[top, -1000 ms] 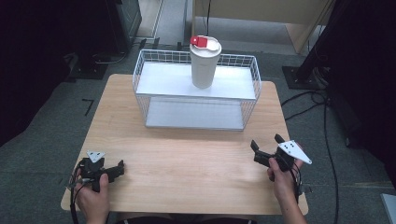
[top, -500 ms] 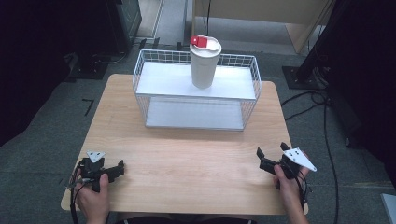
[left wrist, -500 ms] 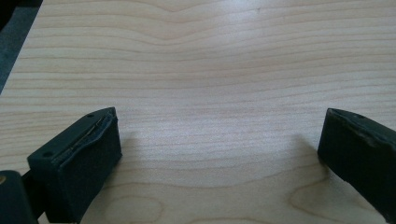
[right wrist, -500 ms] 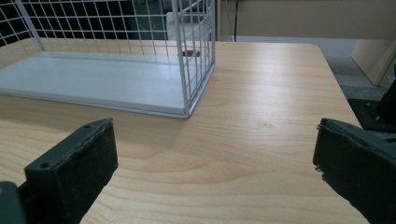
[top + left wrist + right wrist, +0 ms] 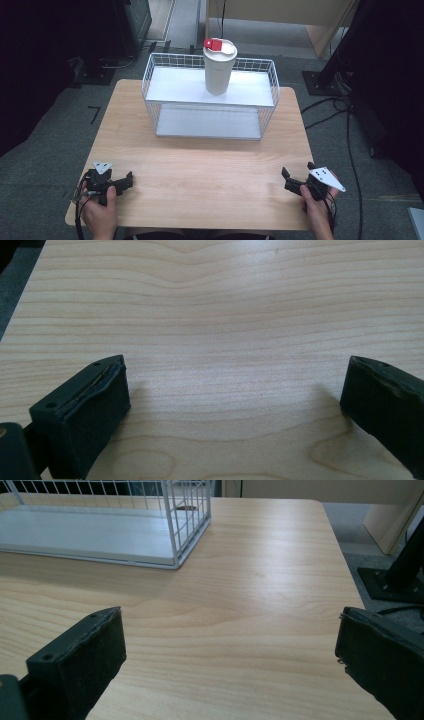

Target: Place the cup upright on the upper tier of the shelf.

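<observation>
Pale wood grain covers the tabletop [image 5: 200, 175], which is seen in the middle of the high view. A white wire rack [image 5: 210, 97] is set at the far centre of it, in the upper middle of the frame, with a white shelf on top and a second white panel below. A white cup [image 5: 219, 67] with a red tab on its lid is stood upright on the top shelf, right of the rack's centre. The left tool [image 5: 117, 184] is held by a hand [image 5: 100, 215] at the lower left of the frame, near the tabletop's front edge, and its jaws are spread apart with nothing between them. In the left gripper view bare wood is seen between the two black jaws. The right tool [image 5: 292, 182] is held by the other hand [image 5: 317, 210] at the lower right of the frame, its jaws likewise parted and empty. In the right gripper view the rack's corner [image 5: 185, 525] is seen at the upper left, well apart from the jaws.
</observation>
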Action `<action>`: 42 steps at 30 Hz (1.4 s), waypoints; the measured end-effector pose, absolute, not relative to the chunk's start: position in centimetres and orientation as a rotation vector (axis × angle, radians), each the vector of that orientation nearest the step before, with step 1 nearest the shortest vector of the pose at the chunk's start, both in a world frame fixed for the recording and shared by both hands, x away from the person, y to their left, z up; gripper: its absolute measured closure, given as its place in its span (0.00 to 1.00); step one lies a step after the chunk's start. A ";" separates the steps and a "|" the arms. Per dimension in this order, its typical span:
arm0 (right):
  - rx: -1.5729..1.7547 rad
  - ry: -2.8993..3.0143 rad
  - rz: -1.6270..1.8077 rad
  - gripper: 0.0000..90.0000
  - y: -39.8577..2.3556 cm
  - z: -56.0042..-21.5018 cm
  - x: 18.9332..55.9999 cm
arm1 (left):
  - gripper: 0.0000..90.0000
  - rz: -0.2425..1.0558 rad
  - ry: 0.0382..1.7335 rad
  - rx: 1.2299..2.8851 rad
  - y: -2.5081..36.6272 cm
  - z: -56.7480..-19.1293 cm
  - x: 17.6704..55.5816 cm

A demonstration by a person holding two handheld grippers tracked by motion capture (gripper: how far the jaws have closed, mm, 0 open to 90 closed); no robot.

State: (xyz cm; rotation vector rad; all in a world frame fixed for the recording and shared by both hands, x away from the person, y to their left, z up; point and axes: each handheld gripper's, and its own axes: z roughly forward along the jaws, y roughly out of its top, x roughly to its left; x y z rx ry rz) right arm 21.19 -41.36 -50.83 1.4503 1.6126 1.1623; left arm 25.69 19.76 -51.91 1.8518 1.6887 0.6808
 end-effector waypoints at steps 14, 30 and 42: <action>1.494 1.630 1.112 0.00 -42.6 -51.9 19.6 | 0.00 0.681 1.689 1.852 19.8 -51.9 25.7; 1.600 1.785 0.911 0.00 -43.3 -52.2 19.7 | 0.00 0.681 1.688 1.852 19.8 -51.9 25.7; 1.652 1.830 0.783 0.00 -43.4 -52.5 19.7 | 0.00 0.681 1.688 1.852 19.8 -51.9 25.7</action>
